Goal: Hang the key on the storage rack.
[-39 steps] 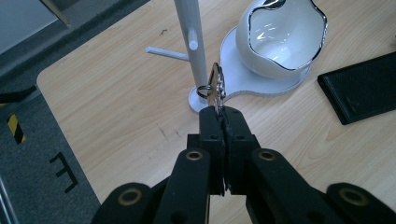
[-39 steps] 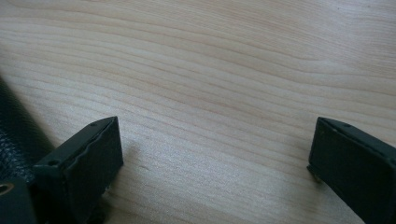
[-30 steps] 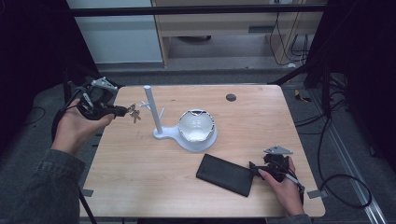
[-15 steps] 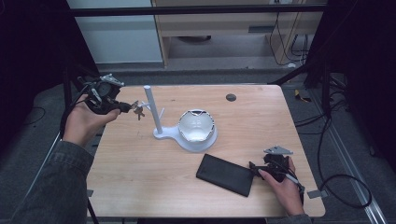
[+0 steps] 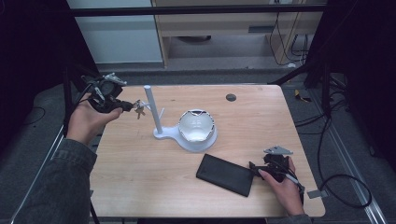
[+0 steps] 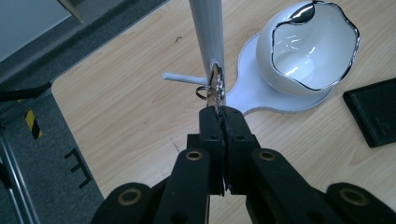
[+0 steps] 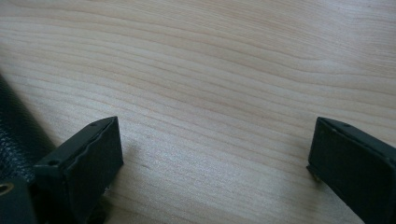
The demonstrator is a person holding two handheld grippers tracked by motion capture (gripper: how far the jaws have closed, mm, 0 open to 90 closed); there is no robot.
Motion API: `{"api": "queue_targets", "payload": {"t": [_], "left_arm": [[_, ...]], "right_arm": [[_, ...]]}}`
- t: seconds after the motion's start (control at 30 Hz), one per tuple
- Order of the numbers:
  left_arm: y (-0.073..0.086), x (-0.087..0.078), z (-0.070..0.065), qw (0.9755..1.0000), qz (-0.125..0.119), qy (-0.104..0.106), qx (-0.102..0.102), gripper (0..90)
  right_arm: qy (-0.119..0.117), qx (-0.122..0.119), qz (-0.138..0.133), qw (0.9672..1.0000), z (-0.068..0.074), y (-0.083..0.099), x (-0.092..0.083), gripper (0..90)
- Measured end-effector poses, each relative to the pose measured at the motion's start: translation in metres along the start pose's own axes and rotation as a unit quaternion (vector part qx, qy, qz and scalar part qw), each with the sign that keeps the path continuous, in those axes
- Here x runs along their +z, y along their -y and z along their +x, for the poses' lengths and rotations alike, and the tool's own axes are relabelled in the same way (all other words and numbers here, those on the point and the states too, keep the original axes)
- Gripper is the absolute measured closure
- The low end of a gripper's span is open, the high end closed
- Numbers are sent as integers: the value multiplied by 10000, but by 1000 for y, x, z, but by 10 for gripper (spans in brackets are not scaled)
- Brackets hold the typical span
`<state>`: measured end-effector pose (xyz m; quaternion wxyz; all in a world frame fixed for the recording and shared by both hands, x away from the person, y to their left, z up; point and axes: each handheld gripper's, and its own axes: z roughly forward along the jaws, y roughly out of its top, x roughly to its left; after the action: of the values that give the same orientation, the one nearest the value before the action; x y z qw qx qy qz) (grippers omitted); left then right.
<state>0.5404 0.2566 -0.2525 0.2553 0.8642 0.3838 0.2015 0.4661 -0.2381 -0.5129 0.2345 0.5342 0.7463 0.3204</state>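
Keys (image 6: 214, 88) are pinched tight in the left gripper (image 6: 219, 112) right by the stand's peg (image 6: 184, 78), not hooked yet; right gripper (image 7: 212, 149) fingers gape empty.

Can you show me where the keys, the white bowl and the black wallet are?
keys (image 5: 139, 108): high view, the bunch itself.
white bowl (image 5: 197, 125): high view, inside wall.
black wallet (image 5: 225, 174): high view, its flat top.

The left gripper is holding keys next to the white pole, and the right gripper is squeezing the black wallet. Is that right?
Not quite. The right gripper isn't squeezing the wallet; the right gripper view shows its jaws wide open over bare table, wallet off to one side. The left gripper does hold the keys by the pole.
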Motion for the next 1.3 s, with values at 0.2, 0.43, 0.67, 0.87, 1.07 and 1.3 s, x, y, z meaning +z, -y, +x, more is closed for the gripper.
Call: {"api": "queue_targets", "payload": {"t": [0.2,0.43,0.67,0.87,1.07,1.3], "left_arm": [[-1,2,0,10000,7,-26,-16,879],[-4,5,-1,10000,-14,-61,-57,880],[-5,15,0,9999,57,-35,-139,880],[0,14,-1,9994,-177,-242,-155,784],[33,5,-14,9967,-727,-339,-104,472],[81,24,-47,9946,-1018,-118,134,244]], "right_arm": [[-1,-4,-1,10000,0,0,0,31],[-11,-6,-3,10000,0,0,0,32],[-17,-1,-12,10000,0,0,-1,34],[-19,-2,-12,10000,0,0,-1,34],[-47,23,-12,10000,0,0,-1,34],[-57,-15,-28,10000,-1,1,-1,38]]}}
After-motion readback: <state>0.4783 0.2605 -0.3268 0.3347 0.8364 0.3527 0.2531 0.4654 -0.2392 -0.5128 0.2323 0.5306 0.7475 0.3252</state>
